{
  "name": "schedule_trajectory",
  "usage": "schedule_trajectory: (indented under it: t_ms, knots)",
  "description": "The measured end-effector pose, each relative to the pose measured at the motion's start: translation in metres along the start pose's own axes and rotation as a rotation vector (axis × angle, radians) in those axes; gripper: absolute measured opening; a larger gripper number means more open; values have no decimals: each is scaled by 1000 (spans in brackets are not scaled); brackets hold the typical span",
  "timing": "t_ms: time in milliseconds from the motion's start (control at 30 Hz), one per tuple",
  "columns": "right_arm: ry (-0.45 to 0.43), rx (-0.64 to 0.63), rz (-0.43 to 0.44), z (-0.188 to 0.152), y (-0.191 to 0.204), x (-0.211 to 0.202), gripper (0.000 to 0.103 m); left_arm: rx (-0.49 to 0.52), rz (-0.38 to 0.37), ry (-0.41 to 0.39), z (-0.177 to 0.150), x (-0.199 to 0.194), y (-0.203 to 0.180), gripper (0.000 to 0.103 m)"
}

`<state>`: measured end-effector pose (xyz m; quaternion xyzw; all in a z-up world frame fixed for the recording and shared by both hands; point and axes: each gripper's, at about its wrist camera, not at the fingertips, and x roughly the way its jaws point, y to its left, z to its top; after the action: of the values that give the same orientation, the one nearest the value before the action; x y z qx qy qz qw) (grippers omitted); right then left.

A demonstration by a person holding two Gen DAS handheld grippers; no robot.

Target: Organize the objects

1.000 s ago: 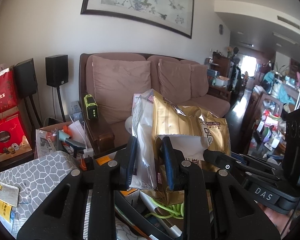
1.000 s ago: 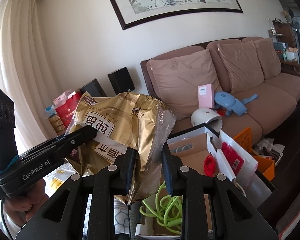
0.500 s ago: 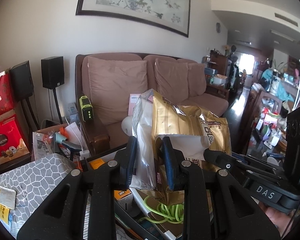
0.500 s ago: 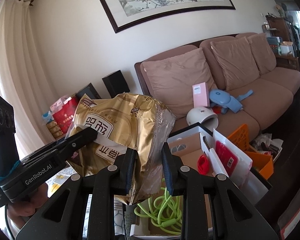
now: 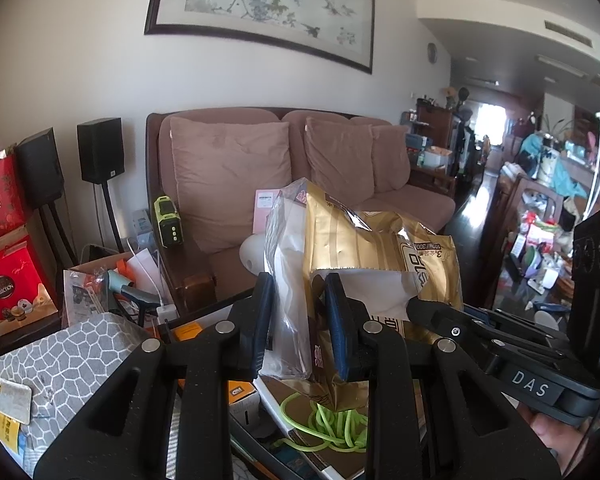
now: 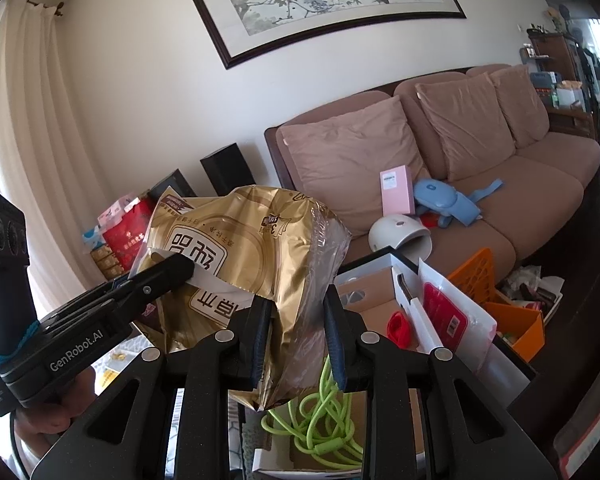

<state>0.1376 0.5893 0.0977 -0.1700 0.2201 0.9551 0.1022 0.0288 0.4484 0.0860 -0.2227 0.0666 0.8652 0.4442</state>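
Your left gripper (image 5: 296,320) and right gripper (image 6: 296,336) both clamp gold bag (image 6: 252,256) (held above green cord (image 6: 320,428)).

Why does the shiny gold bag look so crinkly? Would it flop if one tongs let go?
Probably. The gold bag is thin, creased foil, so it likely sags. Both the left tongs and right tongs pinch it, and it looks light.

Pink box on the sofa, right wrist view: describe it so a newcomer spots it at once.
Find the long brown sofa under the framed painting. On its seat, the pink box stands upright against the leftmost cushion, between a white dome-shaped device in front and a blue gadget to its right. It is the only flat pink rectangle there, with a white label at its top.
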Motion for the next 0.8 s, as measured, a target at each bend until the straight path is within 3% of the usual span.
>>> schedule_trajectory:
  t_ms: [800]
  knots:
    - [8, 34, -58, 2, -17, -1, 28, 23, -21, 25, 0, 20, -21, 24]
